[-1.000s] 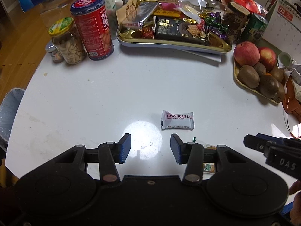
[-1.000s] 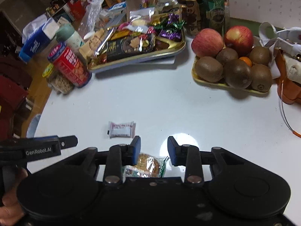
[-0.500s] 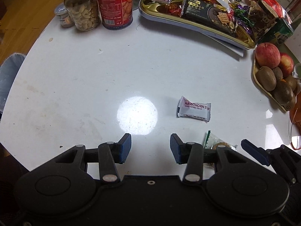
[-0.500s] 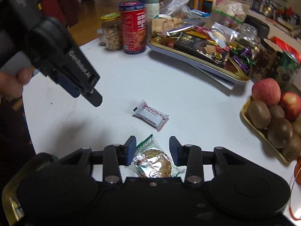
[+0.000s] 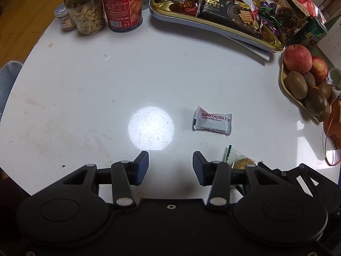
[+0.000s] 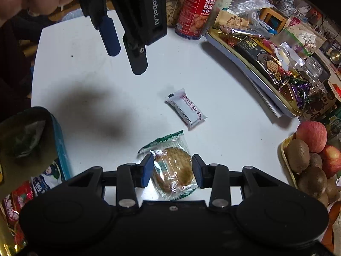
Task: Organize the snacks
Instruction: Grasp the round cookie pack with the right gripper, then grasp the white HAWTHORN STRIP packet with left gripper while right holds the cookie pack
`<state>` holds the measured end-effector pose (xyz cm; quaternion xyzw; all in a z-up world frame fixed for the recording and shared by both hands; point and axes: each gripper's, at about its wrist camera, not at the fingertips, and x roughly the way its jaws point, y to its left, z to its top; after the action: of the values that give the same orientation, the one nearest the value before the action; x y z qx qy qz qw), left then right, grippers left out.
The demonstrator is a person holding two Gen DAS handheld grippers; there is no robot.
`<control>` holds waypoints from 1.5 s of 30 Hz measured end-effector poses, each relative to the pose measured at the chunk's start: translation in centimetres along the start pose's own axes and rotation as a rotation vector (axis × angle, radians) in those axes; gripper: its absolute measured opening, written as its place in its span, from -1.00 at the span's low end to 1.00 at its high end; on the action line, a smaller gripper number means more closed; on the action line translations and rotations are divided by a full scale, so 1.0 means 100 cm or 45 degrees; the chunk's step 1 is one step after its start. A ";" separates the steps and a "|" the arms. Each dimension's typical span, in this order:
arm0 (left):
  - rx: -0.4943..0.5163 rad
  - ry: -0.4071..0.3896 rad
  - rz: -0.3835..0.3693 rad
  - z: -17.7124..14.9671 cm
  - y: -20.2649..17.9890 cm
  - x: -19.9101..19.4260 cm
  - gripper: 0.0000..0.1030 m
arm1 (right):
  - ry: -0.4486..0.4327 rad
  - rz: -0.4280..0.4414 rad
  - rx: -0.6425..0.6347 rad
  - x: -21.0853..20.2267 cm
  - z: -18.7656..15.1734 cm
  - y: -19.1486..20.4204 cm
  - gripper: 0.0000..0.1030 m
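Note:
A white Hawthorn strip packet (image 5: 213,121) (image 6: 186,107) lies on the white table. Nearer to me lies a clear cookie packet (image 6: 174,170) (image 5: 240,162) with a green edge. My right gripper (image 6: 172,162) straddles that cookie packet, one blue pad at each side and not visibly pressing. My left gripper (image 5: 170,168) hangs open over bare table left of both packets, with nothing between its fingers. In the right wrist view the left gripper (image 6: 125,60) shows at the top left, held by a hand. A gold tray (image 5: 275,44) (image 6: 255,72) heaped with snacks stands at the back.
A peanut jar (image 5: 85,10) and a red biscuit tin (image 5: 123,2) stand at the back left. A fruit tray (image 5: 285,87) with apples and kiwis sits at the right edge. An open blue-rimmed box (image 6: 61,149) holding snacks is at my lower left.
The right gripper rolled, sank over the cookie packet and widened its jaws around it. The left gripper tipped further down and shifted slightly; its jaws kept their width.

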<state>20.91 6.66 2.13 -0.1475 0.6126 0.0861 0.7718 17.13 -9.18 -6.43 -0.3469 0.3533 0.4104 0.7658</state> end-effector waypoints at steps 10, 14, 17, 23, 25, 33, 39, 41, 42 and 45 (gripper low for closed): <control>-0.012 0.009 0.001 0.002 0.002 0.002 0.03 | 0.147 -0.006 0.406 0.033 0.013 -0.038 0.00; -0.026 0.001 -0.004 0.003 0.005 0.001 0.03 | 0.250 -0.017 0.656 0.045 0.010 -0.062 0.00; -0.045 -0.001 -0.012 0.005 0.007 0.002 0.03 | 0.278 -0.012 0.846 0.045 0.003 -0.079 0.03; -0.044 -0.001 -0.015 0.006 -0.002 0.007 0.03 | 0.378 -0.013 0.908 0.039 -0.002 -0.081 0.02; -0.036 -0.006 -0.014 0.007 -0.006 0.009 0.03 | 0.389 -0.014 0.908 0.037 -0.004 -0.077 0.01; 0.160 -0.057 0.036 0.006 -0.033 0.028 0.03 | 0.331 0.142 1.246 0.006 -0.021 -0.104 0.01; 0.398 -0.083 0.132 -0.006 -0.066 0.056 0.03 | 0.233 0.206 1.435 -0.023 -0.033 -0.126 0.01; 0.464 -0.088 0.158 -0.009 -0.077 0.065 0.03 | 0.209 0.212 1.459 -0.029 -0.034 -0.132 0.01; 0.495 -0.094 0.166 -0.009 -0.082 0.069 0.03 | 0.194 0.222 1.477 -0.033 -0.035 -0.136 0.01; 0.574 -0.142 0.196 -0.007 -0.096 0.075 0.07 | 0.168 0.240 1.515 -0.039 -0.040 -0.143 0.01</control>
<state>25.01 -2.93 -4.12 0.0806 0.5820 0.0137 0.8091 26.99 -20.04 -1.77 0.1492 0.5981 0.1860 0.7651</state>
